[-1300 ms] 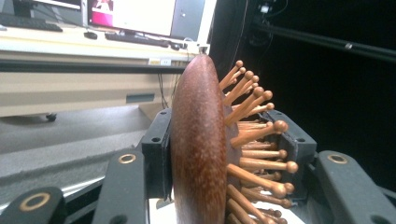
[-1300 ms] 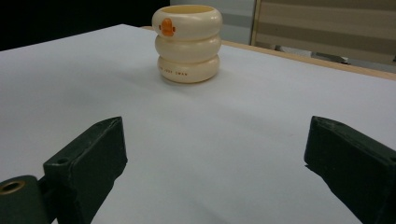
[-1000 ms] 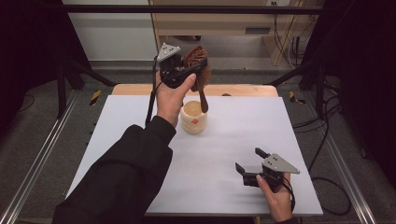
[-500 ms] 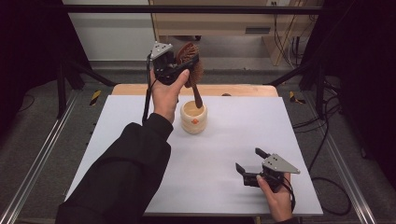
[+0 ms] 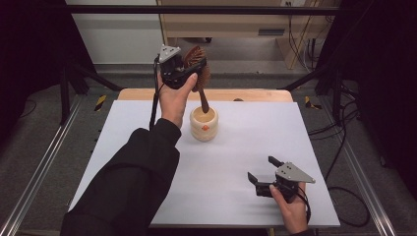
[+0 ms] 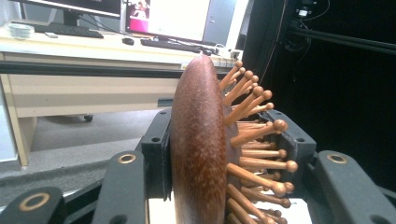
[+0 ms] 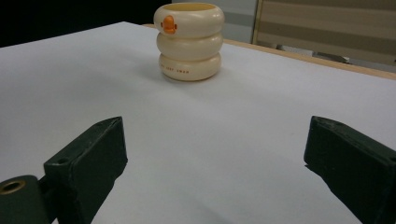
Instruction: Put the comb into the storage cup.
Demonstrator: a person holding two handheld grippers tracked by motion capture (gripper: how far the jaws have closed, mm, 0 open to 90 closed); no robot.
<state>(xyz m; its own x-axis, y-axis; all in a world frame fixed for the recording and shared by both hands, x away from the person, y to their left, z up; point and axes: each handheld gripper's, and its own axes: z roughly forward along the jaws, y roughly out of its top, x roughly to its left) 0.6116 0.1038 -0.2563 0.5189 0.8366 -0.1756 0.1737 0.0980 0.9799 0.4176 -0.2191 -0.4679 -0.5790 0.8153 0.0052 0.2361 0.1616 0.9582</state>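
Seen from the high view, one white rectangular table (image 5: 147, 128) carries one cream ribbed cup stacked like three rings with a small orange mark (image 5: 204, 124), standing toward the far middle of the sheet. Two hand-held tools are counted. One, the left gripper (image 5: 189, 71), is raised above and just behind the cup, its jaws pinching the head of one dark brown wooden hairbrush with pale round-tipped pins (image 5: 198, 66); the brush handle hangs down so its tip sits at the cup's mouth, though whether it touches the rim I cannot tell. A black sleeve (image 5: 128, 182) reaches up from the bottom edge to that hand. The right gripper (image 5: 261, 169) rests low near the table's near right corner, well apart from the cup, its two jaws spread with nothing between them. From the left gripper view, the same brush stands upright between the two black jaws, its smooth speckled back facing left and its pins pointing right; the jaws press on both sides of it. From the right gripper view, the two black jaws stand wide at either lower corner over bare white surface, and the single cup sits farther off, between them and slightly left.
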